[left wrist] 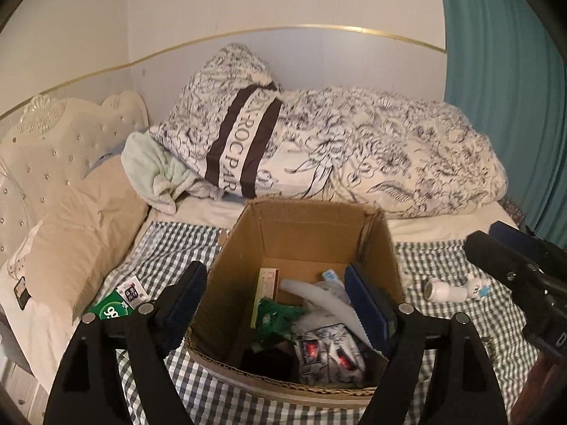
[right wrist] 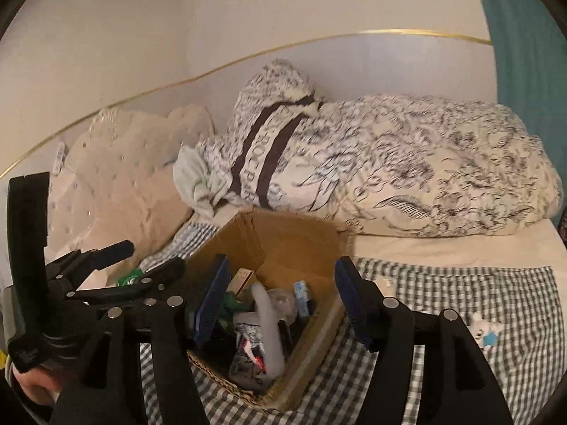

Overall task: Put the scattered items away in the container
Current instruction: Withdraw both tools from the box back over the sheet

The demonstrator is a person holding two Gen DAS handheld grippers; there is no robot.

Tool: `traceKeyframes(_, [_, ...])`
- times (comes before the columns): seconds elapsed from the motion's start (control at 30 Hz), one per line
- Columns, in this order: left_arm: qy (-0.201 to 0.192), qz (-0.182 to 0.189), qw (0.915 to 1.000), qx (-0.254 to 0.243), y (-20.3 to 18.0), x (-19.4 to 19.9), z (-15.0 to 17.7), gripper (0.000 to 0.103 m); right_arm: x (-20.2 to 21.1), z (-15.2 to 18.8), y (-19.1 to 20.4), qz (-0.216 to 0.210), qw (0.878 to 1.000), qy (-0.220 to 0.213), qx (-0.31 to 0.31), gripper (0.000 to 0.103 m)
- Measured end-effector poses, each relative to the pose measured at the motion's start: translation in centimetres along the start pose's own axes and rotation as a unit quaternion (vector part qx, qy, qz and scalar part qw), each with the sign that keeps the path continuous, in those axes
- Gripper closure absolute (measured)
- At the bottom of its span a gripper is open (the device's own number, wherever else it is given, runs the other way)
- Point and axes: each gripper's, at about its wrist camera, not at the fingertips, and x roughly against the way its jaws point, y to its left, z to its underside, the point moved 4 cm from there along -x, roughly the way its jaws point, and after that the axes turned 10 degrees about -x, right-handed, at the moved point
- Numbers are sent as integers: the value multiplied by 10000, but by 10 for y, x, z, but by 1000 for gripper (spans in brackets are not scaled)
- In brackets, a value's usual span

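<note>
An open cardboard box (left wrist: 244,248) stands on a checked cloth (left wrist: 170,248) on a bed. In it lie a green bundle (left wrist: 278,313), a white curved tube (left wrist: 319,295), printed packets (left wrist: 329,354) and a slim carton (left wrist: 265,290). My left gripper (left wrist: 275,267) hangs open over the box with nothing between its fingers. My right gripper (right wrist: 280,262) is open and empty too, above the box (right wrist: 283,233) from the right. Outside the box, a green packet (left wrist: 110,308) and a small card (left wrist: 129,292) lie to its left. A white cylinder (left wrist: 444,292) and a small white toy (left wrist: 476,287) lie to its right.
A floral duvet (left wrist: 372,148) and a pillow (left wrist: 85,219) are piled behind and left of the box. A padded headboard (left wrist: 53,148) stands at far left, and a teal curtain (left wrist: 503,53) at right. A hand (right wrist: 32,386) holds the left gripper's handle.
</note>
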Motion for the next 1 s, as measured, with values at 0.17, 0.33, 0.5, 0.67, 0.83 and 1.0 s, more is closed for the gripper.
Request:
traceKeyframes(0.17, [-185, 92, 9998, 2, -17, 17, -8, 14, 38, -2, -34, 226, 9991, -255, -248, 32])
traceKeyframes(0.33, [-417, 299, 9987, 53, -46, 30, -11, 5, 70, 1, -83, 561, 9956, -431, -613, 24])
traceKeyframes(0.5, [-433, 544, 9976, -67, -82, 30, -12, 2, 101, 1, -134, 855, 9890, -603, -1044, 19])
traceKeyframes(0.67, [-376, 788, 9961, -132, -114, 22, -11, 0, 136, -1, -167, 1129, 9816, -873, -1269, 7])
traceKeyframes(0.83, [-291, 1019, 9939, -305, -150, 12, -12, 0, 154, 10, -192, 1444, 9786, -891, -1163, 0])
traceKeyframes(1.0, [-190, 1271, 9906, -474, -189, 2, -8, 0, 150, 30, -217, 1799, 9779, -414, -981, 0])
